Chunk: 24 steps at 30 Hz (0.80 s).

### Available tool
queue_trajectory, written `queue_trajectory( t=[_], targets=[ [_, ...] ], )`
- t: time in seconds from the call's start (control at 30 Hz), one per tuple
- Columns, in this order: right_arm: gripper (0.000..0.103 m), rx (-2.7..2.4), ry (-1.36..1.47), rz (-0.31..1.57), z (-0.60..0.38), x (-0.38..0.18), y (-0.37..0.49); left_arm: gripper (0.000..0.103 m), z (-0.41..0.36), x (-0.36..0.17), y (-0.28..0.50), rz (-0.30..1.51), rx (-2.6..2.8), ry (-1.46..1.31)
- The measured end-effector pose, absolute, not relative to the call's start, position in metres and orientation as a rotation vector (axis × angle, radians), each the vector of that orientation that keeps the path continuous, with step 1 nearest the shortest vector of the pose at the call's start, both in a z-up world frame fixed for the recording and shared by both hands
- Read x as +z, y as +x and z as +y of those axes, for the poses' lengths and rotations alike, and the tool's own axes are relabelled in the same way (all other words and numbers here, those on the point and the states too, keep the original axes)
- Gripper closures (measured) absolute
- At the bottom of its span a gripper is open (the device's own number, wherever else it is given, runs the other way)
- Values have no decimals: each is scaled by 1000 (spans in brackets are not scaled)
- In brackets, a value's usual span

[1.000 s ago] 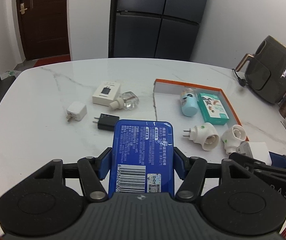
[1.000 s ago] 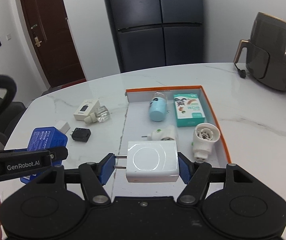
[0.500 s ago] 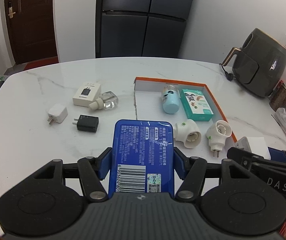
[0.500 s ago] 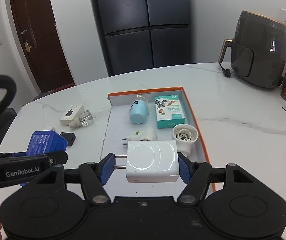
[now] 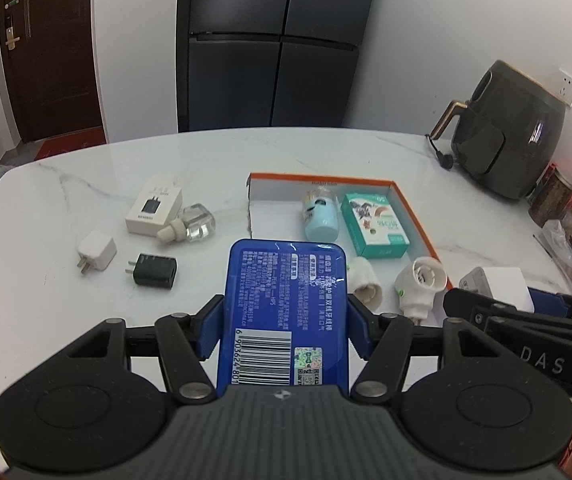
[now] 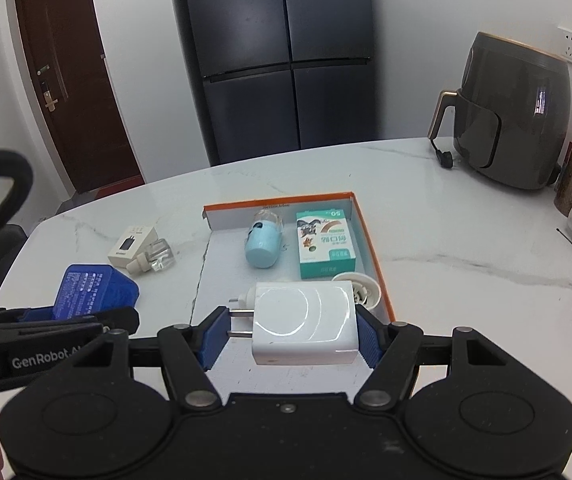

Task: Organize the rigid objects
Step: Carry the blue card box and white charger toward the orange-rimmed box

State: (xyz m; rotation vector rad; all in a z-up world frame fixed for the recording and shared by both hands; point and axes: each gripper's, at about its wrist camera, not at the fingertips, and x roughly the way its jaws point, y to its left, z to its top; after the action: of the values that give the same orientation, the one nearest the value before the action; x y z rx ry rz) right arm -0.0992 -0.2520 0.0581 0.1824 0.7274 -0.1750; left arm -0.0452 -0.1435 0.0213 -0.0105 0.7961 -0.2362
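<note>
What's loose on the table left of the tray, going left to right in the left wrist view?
Small white charger → black charger → white charger box → clear bottle.

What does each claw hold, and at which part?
Left claw: blue box, by its long sides. Right claw: white charger, between prong tips and back.

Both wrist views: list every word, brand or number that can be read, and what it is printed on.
"GenRobot.AI": side of the left tool.
"DAS": side of the right tool.
"6 903624 801", partly cut off: barcode on the blue box that the left tool holds.
"50": corner of the green box in the tray.
Other print on the blue box, the green box and the white charger box: too small to read.
</note>
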Motion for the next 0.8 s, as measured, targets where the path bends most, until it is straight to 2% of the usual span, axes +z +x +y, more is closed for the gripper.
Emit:
queue_trajectory(
  t=[0.8],
  targets=[
    [24, -213, 192, 671, -279, 85, -64, 40, -172, 45, -10, 724, -275, 5]
  ],
)
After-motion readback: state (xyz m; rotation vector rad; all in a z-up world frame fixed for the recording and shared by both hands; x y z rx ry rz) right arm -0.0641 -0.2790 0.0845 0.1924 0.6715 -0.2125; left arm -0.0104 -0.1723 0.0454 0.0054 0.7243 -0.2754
